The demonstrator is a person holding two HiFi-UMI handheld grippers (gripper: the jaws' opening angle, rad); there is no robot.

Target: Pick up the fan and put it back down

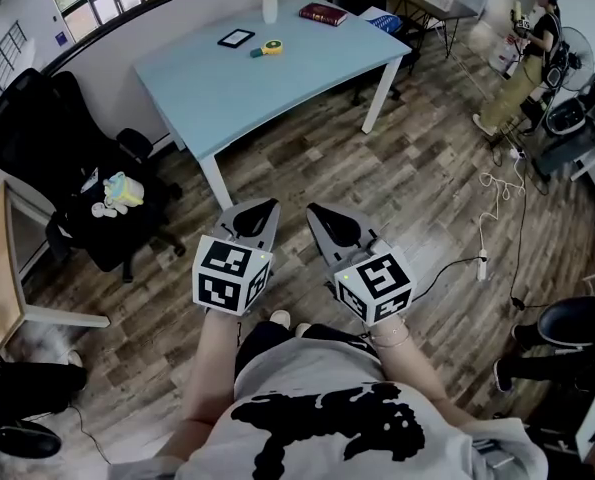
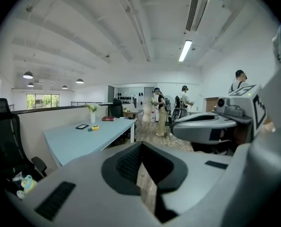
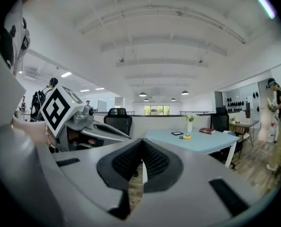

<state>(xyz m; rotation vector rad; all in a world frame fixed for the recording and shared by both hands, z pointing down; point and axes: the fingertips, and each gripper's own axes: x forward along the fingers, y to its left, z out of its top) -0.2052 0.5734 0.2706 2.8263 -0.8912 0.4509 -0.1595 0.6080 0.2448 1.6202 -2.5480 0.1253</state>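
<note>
- Both tools are held side by side close to the person's body and point toward the light-blue bench (image 1: 227, 88). This looks like a carrying pose, as nothing to grip is within reach.
- The fan (image 1: 577, 46) stands on the floor far to the right of the bench, beside another person (image 1: 533, 43), apparently untouched.
- The left tool (image 1: 262, 210) has its jaws pressed together with nothing between them.
- The right tool (image 1: 322, 213) is likewise closed, empty and touching nothing.

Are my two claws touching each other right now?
Apart. The head view shows a strip of wooden floor between the left claw and the right claw; both are shut and empty.
</note>
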